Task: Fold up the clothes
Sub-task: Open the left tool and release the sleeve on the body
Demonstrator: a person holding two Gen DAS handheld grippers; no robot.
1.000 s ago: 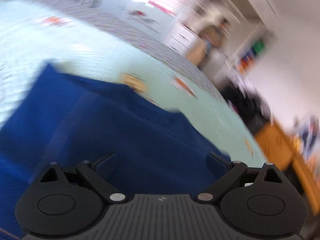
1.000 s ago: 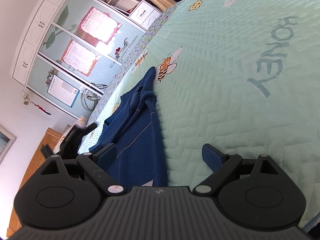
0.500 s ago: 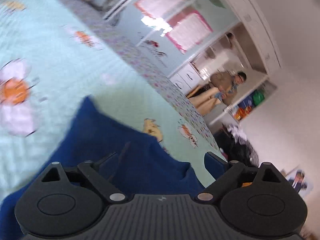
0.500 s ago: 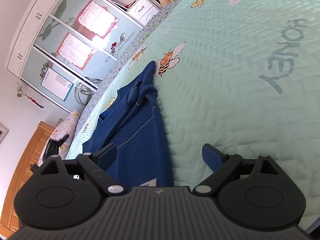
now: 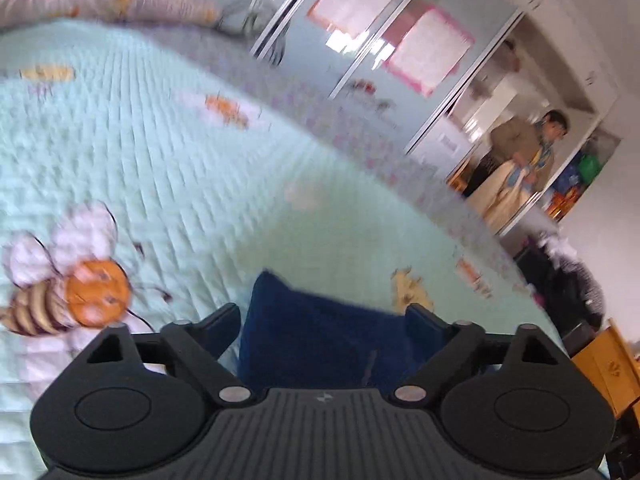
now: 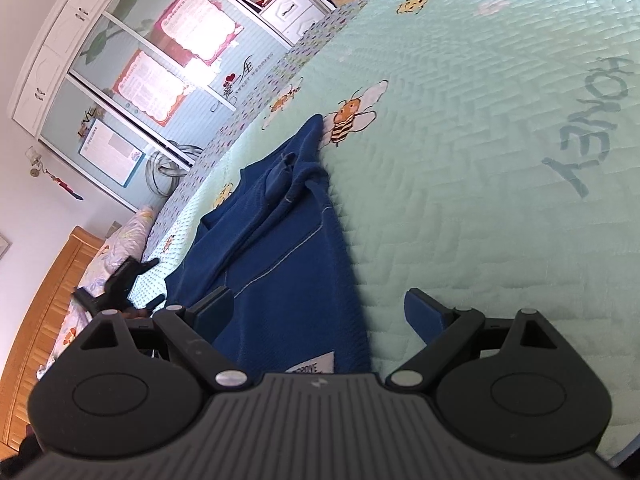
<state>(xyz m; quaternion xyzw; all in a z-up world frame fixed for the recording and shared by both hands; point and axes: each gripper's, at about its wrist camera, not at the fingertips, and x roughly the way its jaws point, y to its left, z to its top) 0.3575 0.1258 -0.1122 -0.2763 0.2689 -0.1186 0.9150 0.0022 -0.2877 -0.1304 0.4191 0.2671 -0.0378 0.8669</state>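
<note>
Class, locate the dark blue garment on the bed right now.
In the right wrist view, the dark blue garment lies crumpled on the pale green quilted bedspread, left of centre, its far tip beside the printed bee.

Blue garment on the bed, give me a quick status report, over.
Left gripper open, right gripper open, neither gripping. Blue garment lies rumpled, unfolded, on the mint bee-print quilt. Nothing in the way.
</note>
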